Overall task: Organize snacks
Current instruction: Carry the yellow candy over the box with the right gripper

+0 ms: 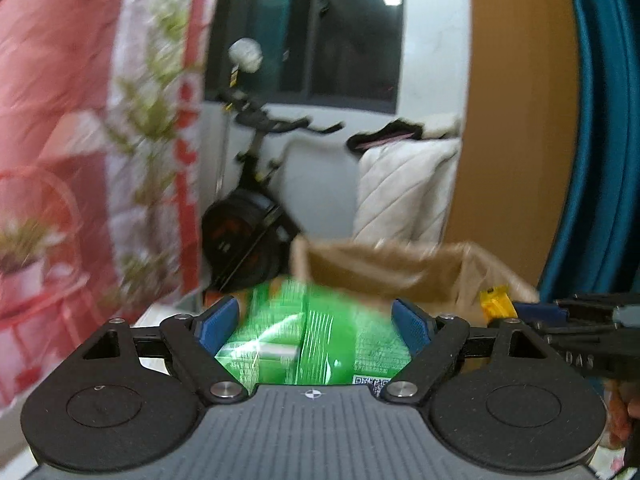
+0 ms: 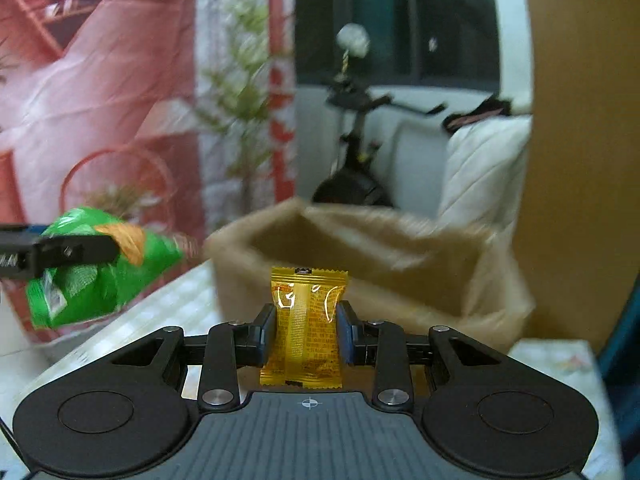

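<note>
My left gripper (image 1: 314,320) is shut on a green snack bag (image 1: 312,340), held in the air just before an open brown paper bag (image 1: 384,272). The green bag also shows at the left of the right wrist view (image 2: 100,280), with the left gripper's finger across it. My right gripper (image 2: 306,320) is shut on a small yellow candy packet (image 2: 306,324), held upright in front of the paper bag (image 2: 360,256). In the left wrist view the yellow packet (image 1: 496,300) and the right gripper (image 1: 516,309) show at the right edge.
A table with a pale patterned cloth (image 2: 176,304) lies under the paper bag. A red and white floral curtain (image 1: 100,140) hangs at the left. An exercise bike (image 1: 248,216), a white quilt (image 1: 404,188) and a tan board (image 1: 516,120) stand behind.
</note>
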### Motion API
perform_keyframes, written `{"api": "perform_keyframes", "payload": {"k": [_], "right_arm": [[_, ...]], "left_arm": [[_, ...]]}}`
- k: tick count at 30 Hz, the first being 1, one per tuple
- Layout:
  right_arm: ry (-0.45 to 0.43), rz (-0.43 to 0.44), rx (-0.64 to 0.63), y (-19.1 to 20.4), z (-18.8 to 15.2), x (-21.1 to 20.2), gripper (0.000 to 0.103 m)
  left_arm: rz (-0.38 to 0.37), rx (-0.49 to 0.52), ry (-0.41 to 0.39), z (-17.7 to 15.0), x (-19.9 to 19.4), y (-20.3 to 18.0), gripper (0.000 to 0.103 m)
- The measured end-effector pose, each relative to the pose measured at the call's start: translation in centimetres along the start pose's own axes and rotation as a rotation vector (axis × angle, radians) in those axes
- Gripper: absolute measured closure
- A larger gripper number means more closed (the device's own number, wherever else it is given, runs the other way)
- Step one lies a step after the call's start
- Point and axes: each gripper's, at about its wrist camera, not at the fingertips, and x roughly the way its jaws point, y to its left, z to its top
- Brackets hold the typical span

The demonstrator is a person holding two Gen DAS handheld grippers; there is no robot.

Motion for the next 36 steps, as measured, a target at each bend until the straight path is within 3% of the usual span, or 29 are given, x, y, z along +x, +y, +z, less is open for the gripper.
{"api": "perform_keyframes", "payload": {"k": [4,7,10,13,19,22,32,36], "right_arm": [[-0.026,-0.038,0.016,-3.7,1.5,1.5,0.074],[-0.019,-0.055,0.033,-5.7,1.8,3.0,0.074],[-0.018,-0.028,0.05,-6.7,1.4,3.1,0.074],[-0.003,-0.007,0.057,-6.6,0.4,3.0,0.074],[-0.002,0.019,0.071,-5.5,-1.4,2.3,0.074],[0.007,0.023,0.072,-5.1,-1.6,2.2,0.074],[0.034,0.025,0.059,-4.6,-1.8,2.5,0.074],[0.041,0.031,0.059,-4.7,-2.0,2.6,0.074]], "left_arm": [[-0.042,0.009,-0.018,3.5,4.8,-2.8,0.021],[-0.041,0.011,0.034,4.9,8.7,-4.0,0.035],[-0.052,-0.021,0.048,4.7,8.9,-3.2,0.031],[-0.042,-0.036,0.089,2.5,8.1,-1.1,0.02],[-0.021,-0.094,0.25,-3.1,8.0,2.8,0.015],[-0.055,-0.118,0.302,-5.4,8.8,3.8,0.008],[-0.18,-0.13,0.581,-10.2,14.6,3.2,0.008],[-0.146,-0.034,0.632,-11.4,14.9,1.9,0.006]]}}
